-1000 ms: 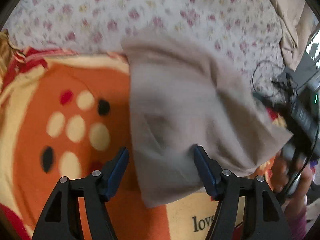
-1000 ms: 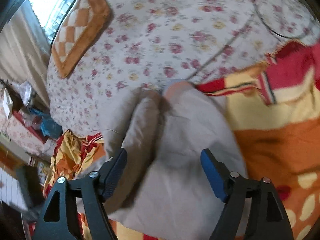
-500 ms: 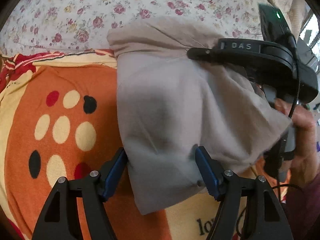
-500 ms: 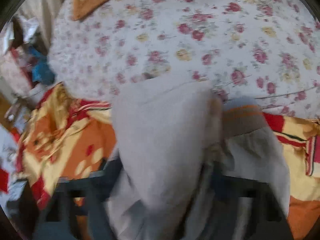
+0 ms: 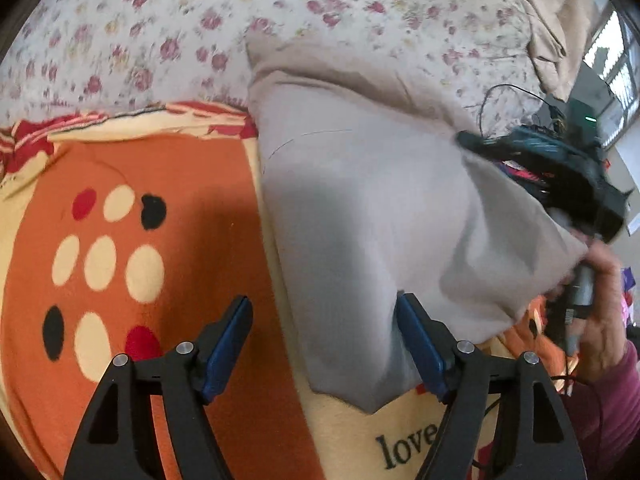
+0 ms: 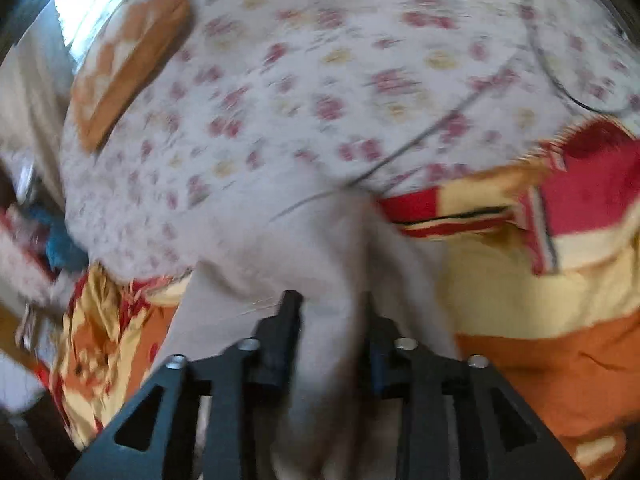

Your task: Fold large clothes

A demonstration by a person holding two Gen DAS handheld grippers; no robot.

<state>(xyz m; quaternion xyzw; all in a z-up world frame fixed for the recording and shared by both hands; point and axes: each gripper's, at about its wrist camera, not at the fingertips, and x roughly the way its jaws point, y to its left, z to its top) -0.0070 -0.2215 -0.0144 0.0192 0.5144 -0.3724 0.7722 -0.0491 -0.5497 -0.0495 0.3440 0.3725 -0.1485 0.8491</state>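
Observation:
A beige-grey garment (image 5: 372, 216) lies partly folded on an orange and yellow blanket (image 5: 120, 264). My left gripper (image 5: 324, 336) is open, its fingers astride the garment's near left edge, just above it. My right gripper (image 6: 328, 320) is shut on a bunched fold of the same garment (image 6: 320, 252) and holds its right side lifted; it also shows at the right of the left wrist view (image 5: 560, 168), with the hand that holds it. The right wrist view is blurred.
A floral bedsheet (image 5: 168, 32) covers the bed beyond the blanket. An orange checked cushion (image 6: 128, 52) lies at the far left of the sheet. A thin cable (image 6: 560, 80) loops on the sheet. Clutter sits off the bed's left side (image 6: 48, 240).
My right gripper has closed on the garment's right side and pulled back to the right with it, lifting the cloth. My left gripper stays open over the near edge.

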